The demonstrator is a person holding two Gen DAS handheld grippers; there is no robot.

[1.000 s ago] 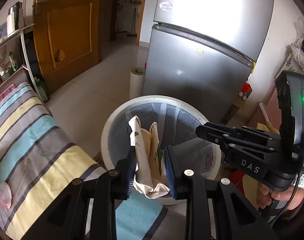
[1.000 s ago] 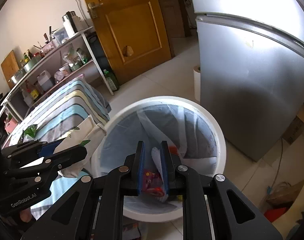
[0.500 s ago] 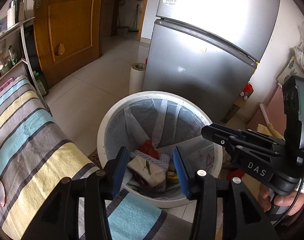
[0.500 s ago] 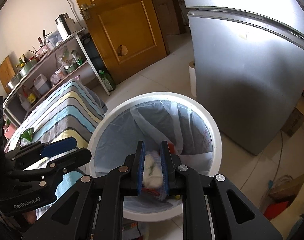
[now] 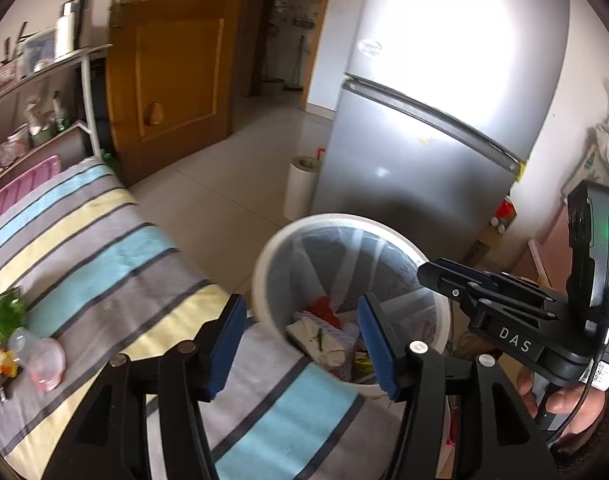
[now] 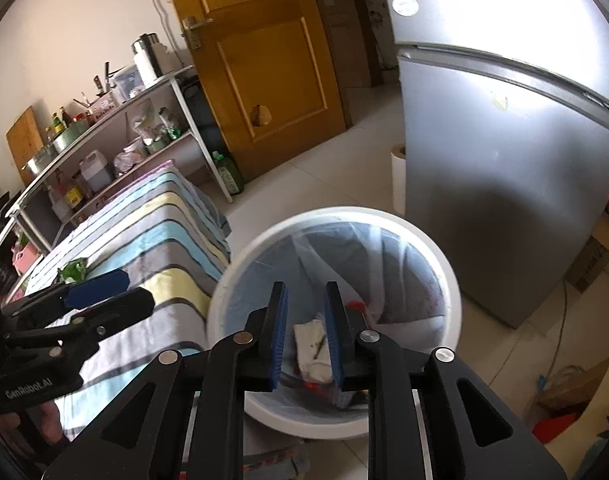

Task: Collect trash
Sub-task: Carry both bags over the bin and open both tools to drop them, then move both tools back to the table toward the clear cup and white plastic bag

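**Both grippers empty above the lined bin**

The left gripper (image 5: 302,344) has just been opening; its blue-padded jaws stand wide apart with nothing between them. The right gripper (image 6: 304,334) has also just been opening; its jaws stand narrowly parted, gripping nothing. Below both, a crumpled cream paper wrapper (image 6: 313,344) lies inside the round white plastic trash bin (image 6: 444,264) lined with a clear bag, on top of red and other scraps. The bin stands on the tiled floor between the striped cloth-covered table (image 5: 104,256) and the silver two-door refrigerator (image 5: 424,152). More litter, a green wrapper (image 5: 4,314) and a clear plastic cup (image 5: 44,362), lies on the cloth.
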